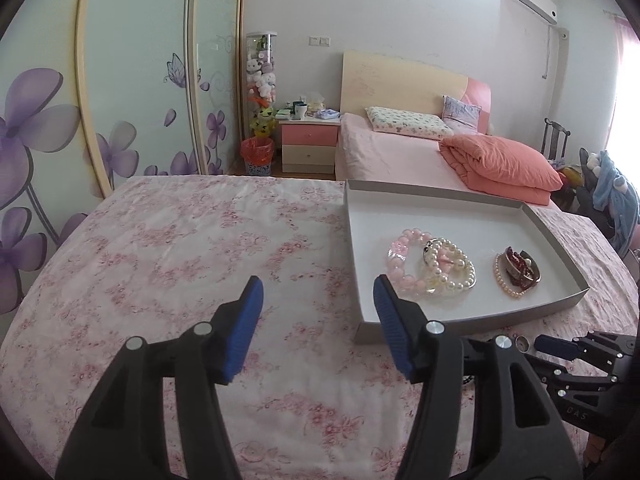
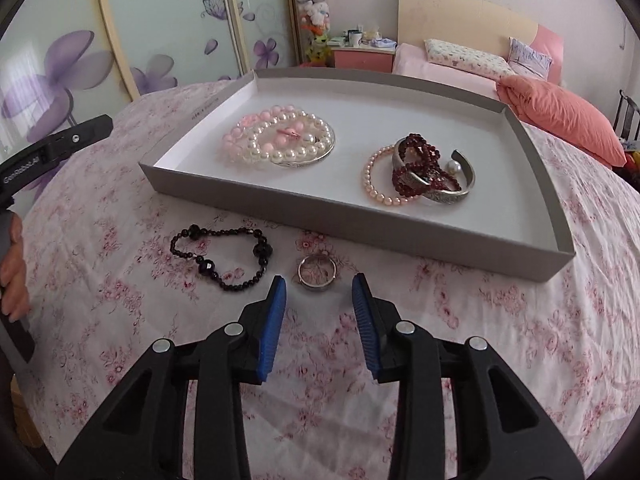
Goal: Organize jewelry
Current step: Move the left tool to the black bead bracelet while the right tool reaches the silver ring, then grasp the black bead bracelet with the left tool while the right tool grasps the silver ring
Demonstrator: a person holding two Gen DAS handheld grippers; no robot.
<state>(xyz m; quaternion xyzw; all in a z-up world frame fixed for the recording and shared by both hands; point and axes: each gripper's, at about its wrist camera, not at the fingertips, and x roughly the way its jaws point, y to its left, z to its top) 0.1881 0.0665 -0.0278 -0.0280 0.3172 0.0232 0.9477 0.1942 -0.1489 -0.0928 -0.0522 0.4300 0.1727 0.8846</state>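
A shallow grey tray (image 2: 320,216) with a white floor lies on the floral cloth. At its left sits a pile of pink and white pearl bracelets (image 2: 280,140); at its right lie a dark red bead string, a silver cuff and a peach pearl bracelet (image 2: 420,172). In front of the tray, on the cloth, are a black bead bracelet (image 2: 224,256) and a silver ring (image 2: 317,274). My right gripper (image 2: 319,280) is open, its blue pads on either side of the ring without touching it. My left gripper (image 1: 318,284) is open and empty, left of the tray (image 1: 440,196).
The round table's floral cloth (image 1: 180,248) spreads wide to the left of the tray. A hand (image 2: 12,256) holds the left gripper's handle at the left edge. Behind are a pink bed (image 1: 400,152), a nightstand (image 1: 308,144) and flowered wardrobe doors (image 1: 132,80).
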